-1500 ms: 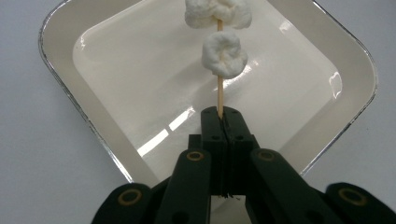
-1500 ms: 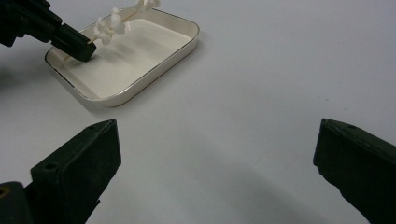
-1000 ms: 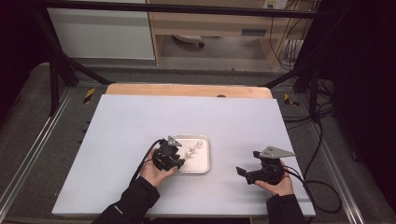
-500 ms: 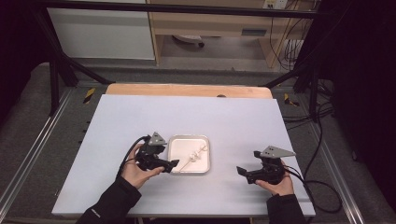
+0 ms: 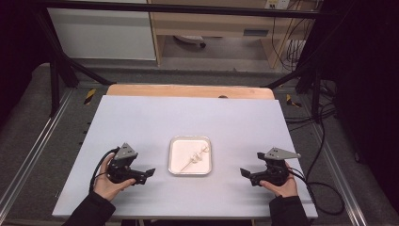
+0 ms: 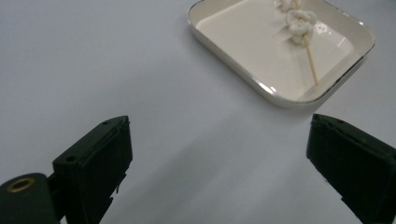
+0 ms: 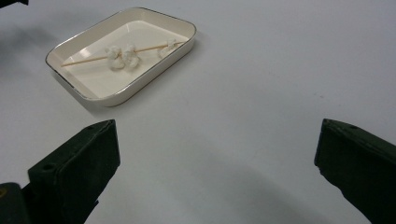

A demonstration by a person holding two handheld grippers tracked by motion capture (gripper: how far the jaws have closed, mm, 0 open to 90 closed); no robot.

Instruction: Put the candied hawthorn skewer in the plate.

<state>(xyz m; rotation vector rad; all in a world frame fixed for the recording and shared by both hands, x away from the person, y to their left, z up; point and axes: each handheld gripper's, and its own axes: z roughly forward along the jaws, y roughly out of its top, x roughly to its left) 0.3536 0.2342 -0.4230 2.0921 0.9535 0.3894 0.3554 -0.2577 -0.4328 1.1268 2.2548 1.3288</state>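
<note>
- High view places the thin wooden skewer [image 5: 194, 159], threaded with small white lumps, lying diagonally inside the shallow cream rectangular tray with a metallic rim [image 5: 173, 160], which sits near the middle of the front half of the table.
- Right gripper view confirms three white lumps [image 7: 122, 55] on the stick: two bunched together near its middle, one further toward an end. What they are made of you cannot tell from these pictures.
- Left gripper view shows the skewer resting on the tray floor, one bare end pointing toward the near rim; nothing holds it.
- Your left gripper [image 5: 146, 173] rests on the table to the left of the tray, apart from it, jaws spread wide and empty.
- Your right gripper [image 5: 245, 174] rests well to the right of the tray, jaws likewise spread wide with nothing between them.
- Pale lilac-white tabletop [image 5: 141, 117] around the tray carries no loose lumps or spare sticks.
- Judgement: the threaded skewer is set down in the tray and both tools are clear of it, so the work appears complete or at a pause; nothing visible remains to be picked up.
</note>
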